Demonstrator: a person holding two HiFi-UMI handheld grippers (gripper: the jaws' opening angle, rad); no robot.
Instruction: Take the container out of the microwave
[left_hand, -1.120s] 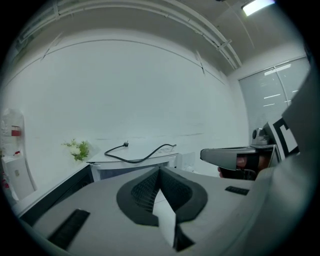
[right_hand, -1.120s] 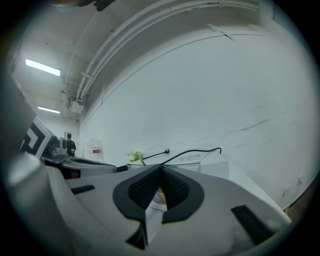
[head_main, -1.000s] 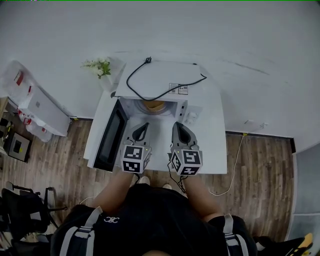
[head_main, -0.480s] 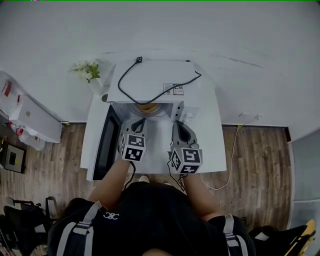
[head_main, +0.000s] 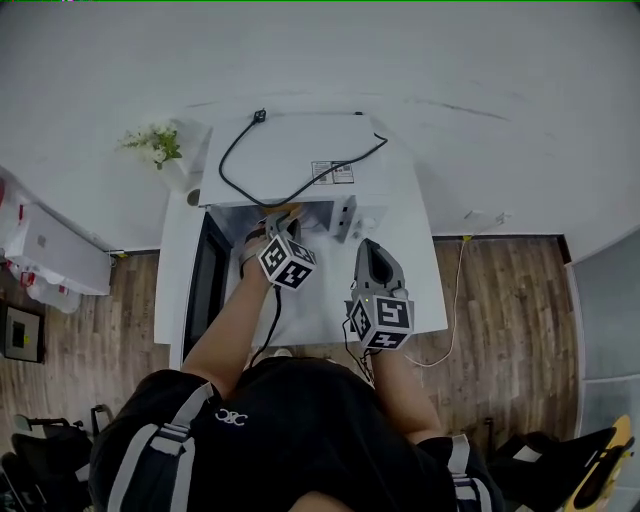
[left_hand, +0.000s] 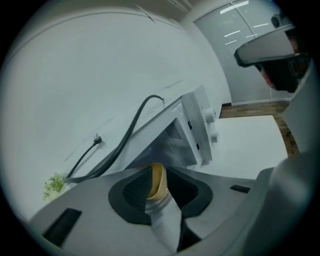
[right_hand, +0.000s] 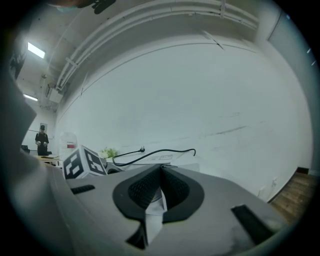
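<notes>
The white microwave (head_main: 300, 170) stands on a white table (head_main: 425, 290) with its dark door (head_main: 207, 290) swung open to the left. A tan container (head_main: 287, 211) sits just inside the cavity. My left gripper (head_main: 268, 232) reaches into the opening, rolled to one side. In the left gripper view its jaws are opening, and the container's rim (left_hand: 158, 184) stands between the pads without being clamped. My right gripper (head_main: 368, 250) hovers over the table in front of the microwave's control panel, shut and empty; in the right gripper view its tips (right_hand: 160, 170) meet.
A black power cable (head_main: 290, 185) lies coiled on the microwave's top. A small plant (head_main: 150, 145) stands at the table's back left corner. A white wall is behind, wooden floor on both sides. White boxes (head_main: 45, 250) sit on the floor at far left.
My left gripper has gone forward and down into the microwave's mouth, rolling as it went, and its jaws have parted round the container's rim. The right gripper has drifted slightly.
</notes>
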